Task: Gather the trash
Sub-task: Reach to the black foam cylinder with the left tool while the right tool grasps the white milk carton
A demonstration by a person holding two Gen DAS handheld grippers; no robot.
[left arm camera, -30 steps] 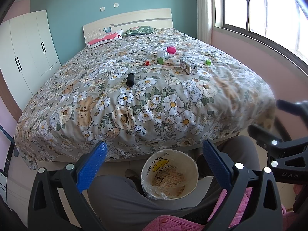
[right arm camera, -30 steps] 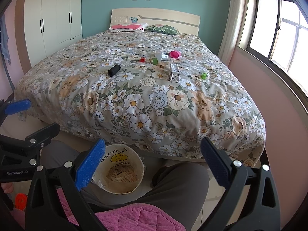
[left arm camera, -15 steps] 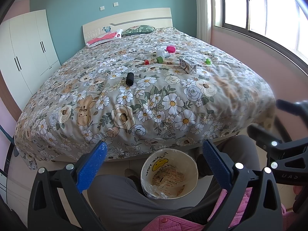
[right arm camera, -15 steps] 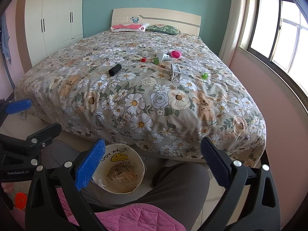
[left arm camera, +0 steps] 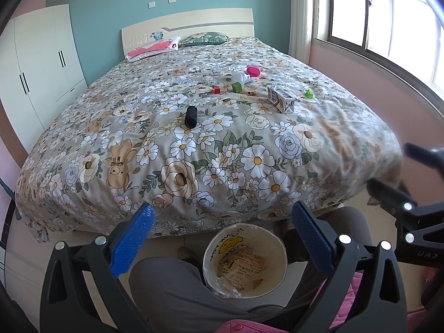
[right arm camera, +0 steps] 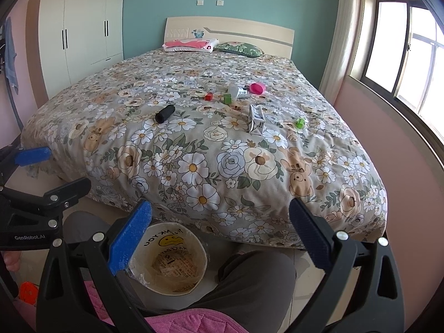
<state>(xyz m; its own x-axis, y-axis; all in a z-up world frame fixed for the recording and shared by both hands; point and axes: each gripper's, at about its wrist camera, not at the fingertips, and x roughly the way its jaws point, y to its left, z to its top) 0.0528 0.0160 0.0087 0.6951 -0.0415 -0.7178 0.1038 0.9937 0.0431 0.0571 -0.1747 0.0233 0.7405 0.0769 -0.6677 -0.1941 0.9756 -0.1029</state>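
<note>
A round cream trash bin (left arm camera: 244, 258) with a clear liner stands on the floor between the person's knees; it also shows in the right wrist view (right arm camera: 170, 258). On the floral bed lie a black cylinder (left arm camera: 190, 116) (right arm camera: 164, 113), a crushed white carton (left arm camera: 280, 100) (right arm camera: 256, 118), a white bottle (left arm camera: 238, 77) (right arm camera: 236, 91), a pink cup (left arm camera: 253, 70) (right arm camera: 256, 87), and small green (left arm camera: 236, 86) and red (left arm camera: 216, 90) blocks. My left gripper (left arm camera: 222, 241) is open and empty above the bin. My right gripper (right arm camera: 220, 236) is open and empty beside it.
A small green piece (right arm camera: 299, 123) lies near the bed's right side. Pillows (right arm camera: 191, 45) sit at the headboard. A white wardrobe (right arm camera: 80, 30) stands at the left, a window (right arm camera: 402, 50) at the right. The person's grey-trousered legs (left arm camera: 166, 291) flank the bin.
Both grippers have risen and tilted slightly, so the bed items sit a little lower in view. Both stay open and empty.
</note>
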